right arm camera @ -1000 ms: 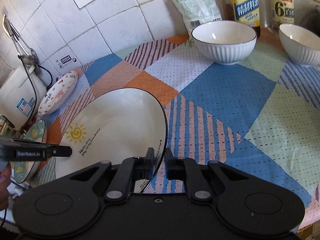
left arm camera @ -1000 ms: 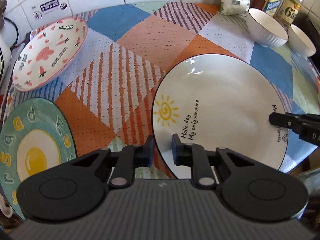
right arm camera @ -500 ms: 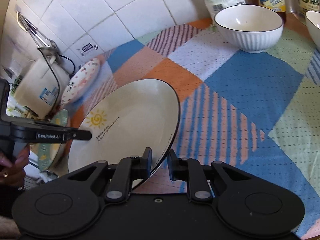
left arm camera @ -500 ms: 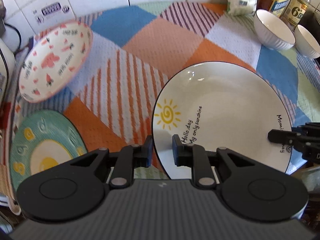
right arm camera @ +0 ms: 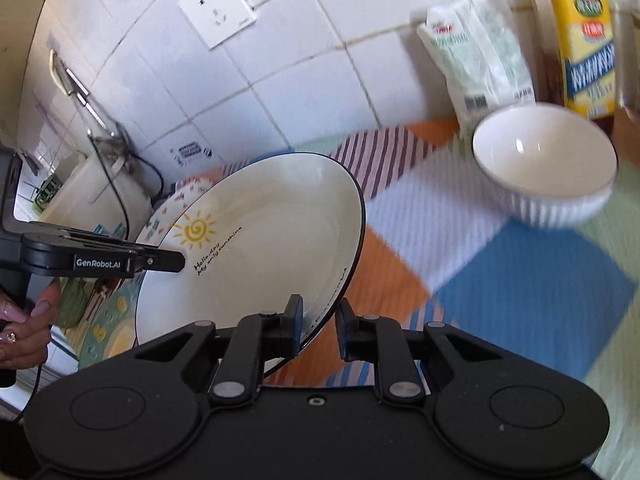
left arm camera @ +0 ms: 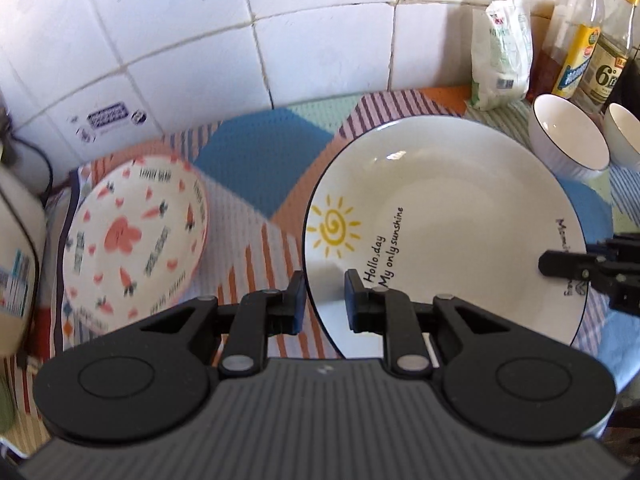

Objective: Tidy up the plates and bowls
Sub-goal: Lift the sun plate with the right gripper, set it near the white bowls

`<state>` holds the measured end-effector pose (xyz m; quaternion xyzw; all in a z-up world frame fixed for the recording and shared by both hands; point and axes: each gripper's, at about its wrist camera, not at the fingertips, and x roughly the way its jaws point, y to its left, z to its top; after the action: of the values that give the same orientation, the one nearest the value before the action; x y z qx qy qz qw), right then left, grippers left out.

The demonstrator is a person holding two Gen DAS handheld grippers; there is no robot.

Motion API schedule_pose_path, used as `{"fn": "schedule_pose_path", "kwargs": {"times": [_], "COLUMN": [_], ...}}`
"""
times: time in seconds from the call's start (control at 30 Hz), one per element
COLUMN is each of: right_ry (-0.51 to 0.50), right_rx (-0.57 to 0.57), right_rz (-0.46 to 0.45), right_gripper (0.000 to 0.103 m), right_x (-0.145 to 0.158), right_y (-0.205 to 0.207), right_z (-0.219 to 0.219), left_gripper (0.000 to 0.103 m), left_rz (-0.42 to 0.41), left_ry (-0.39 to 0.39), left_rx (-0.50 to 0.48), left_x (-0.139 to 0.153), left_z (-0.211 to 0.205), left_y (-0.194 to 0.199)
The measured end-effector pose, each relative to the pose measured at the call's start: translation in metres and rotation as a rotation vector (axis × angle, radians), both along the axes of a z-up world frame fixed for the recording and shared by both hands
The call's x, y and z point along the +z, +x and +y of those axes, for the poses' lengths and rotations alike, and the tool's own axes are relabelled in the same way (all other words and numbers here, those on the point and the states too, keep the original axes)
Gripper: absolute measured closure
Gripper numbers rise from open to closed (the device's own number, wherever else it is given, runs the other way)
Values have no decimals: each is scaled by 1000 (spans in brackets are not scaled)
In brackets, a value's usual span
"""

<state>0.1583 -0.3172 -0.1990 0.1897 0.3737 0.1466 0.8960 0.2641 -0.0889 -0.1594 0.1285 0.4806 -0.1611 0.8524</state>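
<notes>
Nearest, left gripper (left arm camera: 323, 298) and right gripper (right arm camera: 318, 322), jaws of each clamped on opposite rims of the white sun plate (left arm camera: 444, 232), held tilted above the patchwork surface (left arm camera: 256, 160). Farther, at left of frame: carrot-print plate (left arm camera: 136, 236). Upper right, near the tiled wall (left arm camera: 280, 20): two white bowls (left arm camera: 568, 140), a bag (left arm camera: 502, 52), bottles (left arm camera: 576, 40).

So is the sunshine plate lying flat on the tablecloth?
No, the sunshine plate is tilted above the tablecloth, held at opposite rims by both claws.
</notes>
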Motion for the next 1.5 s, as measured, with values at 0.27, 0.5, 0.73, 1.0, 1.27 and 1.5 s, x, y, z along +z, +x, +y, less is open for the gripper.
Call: {"fn": "schedule_pose_path", "kwargs": {"times": [0.27, 0.5, 0.73, 1.0, 1.27, 1.5], "right_ry": [-31, -9, -6, -113, -132, -159], "right_rx": [-18, -80, -138, -156, -256, -342], "right_rz": [-21, -3, 31, 59, 85, 44], "right_gripper": [81, 81, 81, 79, 72, 55], "right_x": [-4, -16, -31, -28, -21, 9], "right_y": [34, 49, 65, 85, 67, 20], "right_z": [-10, -18, -24, -6, 5, 44], "left_gripper": [85, 84, 84, 83, 70, 67], "left_rz": [13, 25, 78, 133, 145, 129], "left_ry": [6, 42, 28, 42, 105, 152], "left_rx": [6, -72, -134, -123, -165, -235], "left_x": [-8, -23, -45, -58, -38, 3], "left_z": [-17, -31, -33, -26, -19, 2], "left_y": [42, 65, 88, 96, 80, 38]}}
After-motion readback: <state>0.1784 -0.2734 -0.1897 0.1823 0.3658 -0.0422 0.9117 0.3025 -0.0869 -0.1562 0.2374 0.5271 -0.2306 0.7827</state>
